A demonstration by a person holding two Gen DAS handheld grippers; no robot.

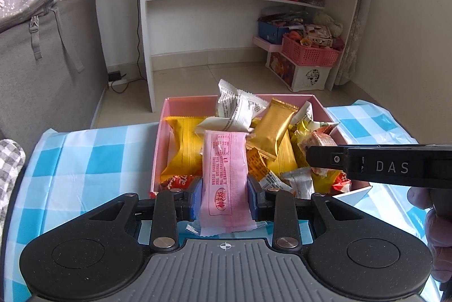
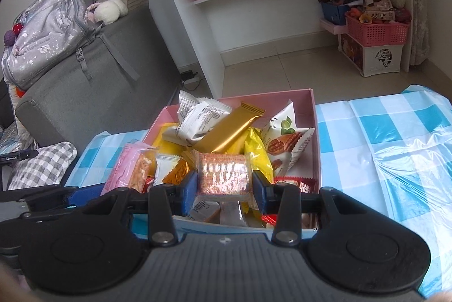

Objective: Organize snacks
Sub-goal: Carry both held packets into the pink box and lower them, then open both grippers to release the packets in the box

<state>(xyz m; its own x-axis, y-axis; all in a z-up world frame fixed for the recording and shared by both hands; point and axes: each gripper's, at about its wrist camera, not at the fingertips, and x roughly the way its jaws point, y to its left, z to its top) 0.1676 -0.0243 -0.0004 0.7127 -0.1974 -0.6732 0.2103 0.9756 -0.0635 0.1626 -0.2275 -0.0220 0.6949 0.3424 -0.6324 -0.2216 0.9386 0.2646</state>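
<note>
Gripping a pink snack packet (image 1: 225, 177) between its blue pads (image 1: 195, 199), the left gripper (image 1: 225, 199) holds it upright at the near edge of the pink box (image 1: 186, 104), which sits on a blue-and-white checked tablecloth (image 1: 93, 155) and is heaped with wrapped snacks. The right gripper (image 2: 224, 190) is clamped on a clear-wrapped reddish biscuit pack (image 2: 223, 173), held over the near side of the same box, beside a gold wrapper (image 2: 228, 129) and a white printed packet (image 2: 197, 115).
</note>
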